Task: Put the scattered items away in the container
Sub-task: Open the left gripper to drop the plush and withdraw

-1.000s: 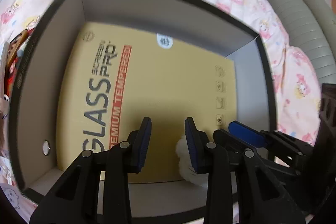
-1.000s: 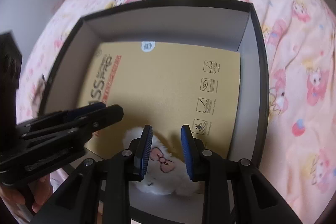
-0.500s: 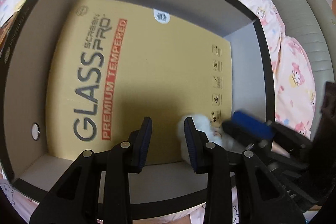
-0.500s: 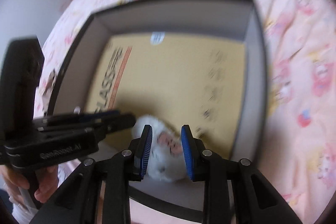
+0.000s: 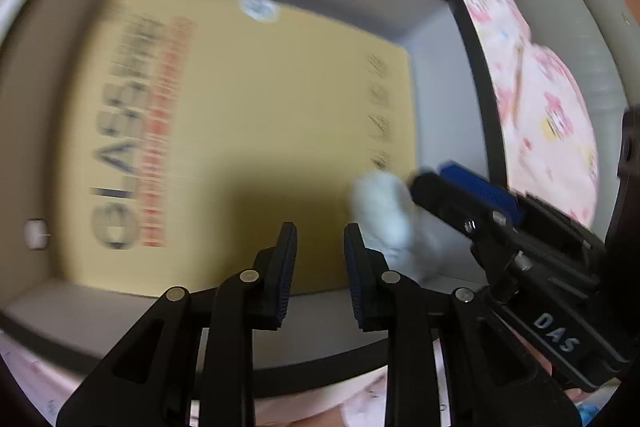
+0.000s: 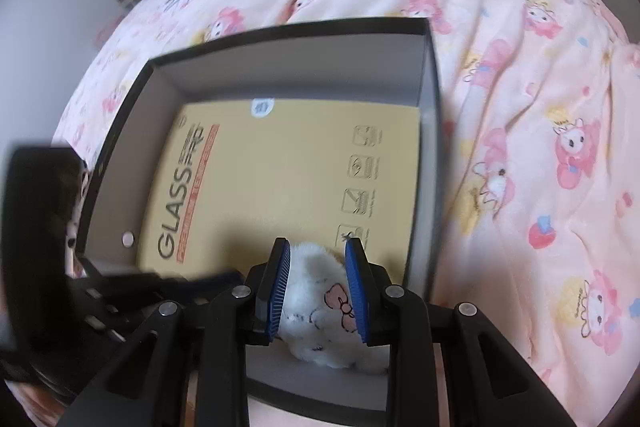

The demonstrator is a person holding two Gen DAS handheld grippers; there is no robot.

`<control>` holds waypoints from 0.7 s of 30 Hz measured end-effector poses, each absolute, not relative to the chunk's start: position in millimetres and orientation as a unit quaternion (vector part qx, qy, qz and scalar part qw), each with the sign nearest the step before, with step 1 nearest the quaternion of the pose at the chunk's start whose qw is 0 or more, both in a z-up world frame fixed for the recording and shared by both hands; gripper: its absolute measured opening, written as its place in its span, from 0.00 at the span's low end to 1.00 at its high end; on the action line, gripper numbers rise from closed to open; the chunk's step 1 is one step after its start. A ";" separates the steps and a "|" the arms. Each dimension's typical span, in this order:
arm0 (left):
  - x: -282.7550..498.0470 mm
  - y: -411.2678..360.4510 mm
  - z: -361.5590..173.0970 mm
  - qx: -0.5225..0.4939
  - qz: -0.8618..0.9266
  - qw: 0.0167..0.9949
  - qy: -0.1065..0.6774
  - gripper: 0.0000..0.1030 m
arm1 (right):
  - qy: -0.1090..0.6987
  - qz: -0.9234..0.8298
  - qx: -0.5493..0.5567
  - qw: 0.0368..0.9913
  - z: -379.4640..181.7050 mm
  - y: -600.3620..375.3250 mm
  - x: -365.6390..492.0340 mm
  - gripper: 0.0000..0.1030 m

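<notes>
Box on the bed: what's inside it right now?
Inside the box: a yellow GLASS package flat on the floor, a white plush toy between the right gripper pads. Beneath them is hidden.

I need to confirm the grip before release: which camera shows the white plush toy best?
The right wrist view: the white plush toy sits sharp between the right gripper pads, pink bow visible, over the box. The left wrist view shows it only as a blurred white lump beside the left gripper.

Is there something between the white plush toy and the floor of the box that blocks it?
Nothing visible. The white plush toy, between the right gripper's fingers, is already inside the box, above the yellow package.
</notes>
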State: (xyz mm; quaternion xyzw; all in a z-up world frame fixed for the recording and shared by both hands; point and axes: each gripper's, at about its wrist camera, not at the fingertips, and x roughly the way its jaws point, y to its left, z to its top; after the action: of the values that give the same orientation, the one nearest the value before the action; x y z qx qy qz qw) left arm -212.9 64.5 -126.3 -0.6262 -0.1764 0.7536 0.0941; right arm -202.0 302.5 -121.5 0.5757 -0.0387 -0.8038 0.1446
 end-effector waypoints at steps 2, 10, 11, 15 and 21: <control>-210.6 44.5 -114.1 -0.610 0.769 0.069 -0.181 0.23 | -0.022 -0.802 0.578 0.151 -124.2 292.3 -199.4 0.25; -197.8 35.8 -113.4 -0.590 0.782 0.060 -0.194 0.28 | 0.050 -0.771 0.610 0.174 -146.4 259.7 -193.9 0.25; -198.3 41.8 -117.9 -0.591 0.780 0.063 -0.195 0.28 | 0.046 -0.763 0.619 0.178 -149.4 260.6 -194.1 0.25; -190.2 60.0 -125.0 -0.587 0.783 0.083 -0.189 0.31 | 0.006 -0.747 0.633 0.203 -146.8 270.4 -191.2 0.25; -181.4 79.6 -111.0 -0.552 0.803 0.124 -0.189 0.40 | 0.010 -0.808 0.569 0.149 -113.7 286.9 -175.6 0.32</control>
State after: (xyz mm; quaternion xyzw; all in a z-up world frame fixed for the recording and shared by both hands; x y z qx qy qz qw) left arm -181.4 79.6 -111.0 -0.5517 -0.1891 0.8028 0.1235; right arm -175.6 286.9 -113.7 0.5694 0.0096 -0.8084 0.1489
